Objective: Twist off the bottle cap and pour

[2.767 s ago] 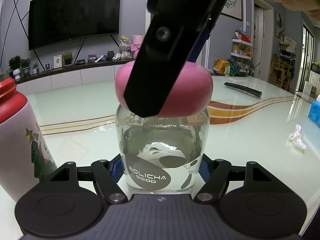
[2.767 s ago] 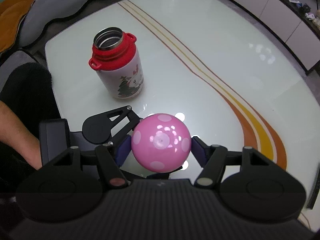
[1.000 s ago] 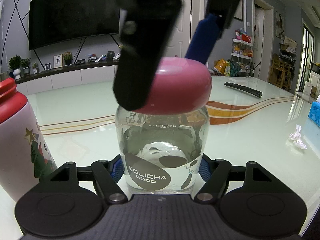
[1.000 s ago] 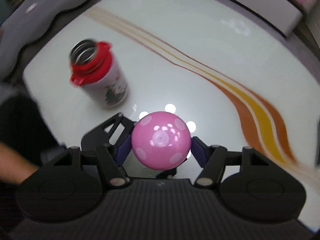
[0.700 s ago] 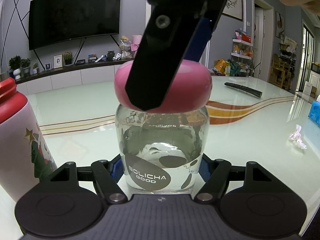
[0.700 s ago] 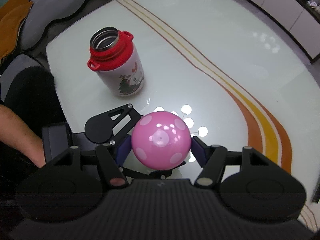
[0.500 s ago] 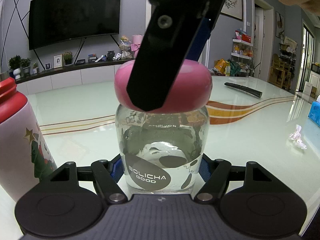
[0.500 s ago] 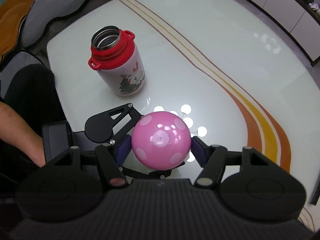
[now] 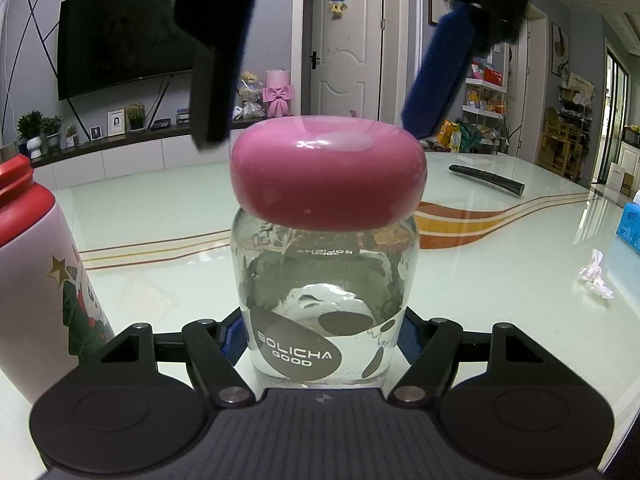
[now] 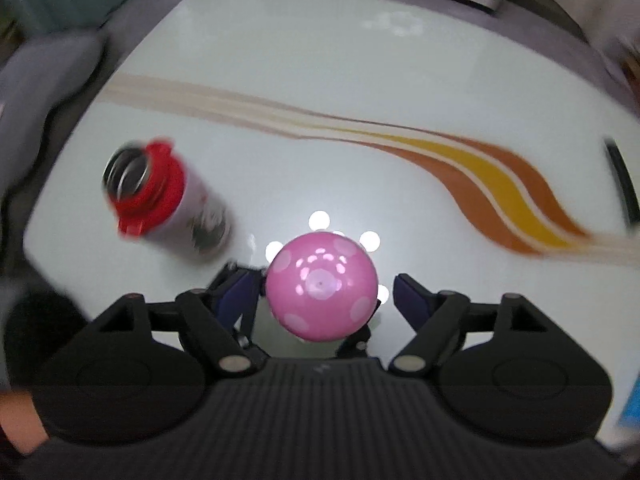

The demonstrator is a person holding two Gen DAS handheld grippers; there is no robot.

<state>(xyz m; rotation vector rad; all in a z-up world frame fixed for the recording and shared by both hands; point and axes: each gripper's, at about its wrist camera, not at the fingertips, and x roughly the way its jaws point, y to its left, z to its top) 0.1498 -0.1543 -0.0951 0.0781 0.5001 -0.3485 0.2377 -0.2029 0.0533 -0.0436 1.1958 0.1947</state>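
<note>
A clear glass bottle (image 9: 326,292) with a "BOLICHA GOOD" label stands on the table, topped by a round pink cap (image 9: 328,178) with pale spots (image 10: 322,284). My left gripper (image 9: 320,336) is shut on the bottle's lower body. My right gripper (image 10: 326,292) hovers over the cap from above, jaws open, with a gap on each side of the cap. In the left wrist view its fingers (image 9: 438,80) stand apart above the cap. A red-topped, open steel-lined flask (image 10: 160,200) stands to the left (image 9: 36,264).
The glossy white table (image 9: 500,264) has orange and yellow wavy stripes. A black remote (image 9: 486,179), a crumpled wrapper (image 9: 596,274) and a blue tissue box (image 9: 630,226) lie to the right. A TV and cabinet are behind.
My right gripper has let go of the cap, opened, and twisted around above it; its view is blurred with motion. The left gripper and bottle have not moved.
</note>
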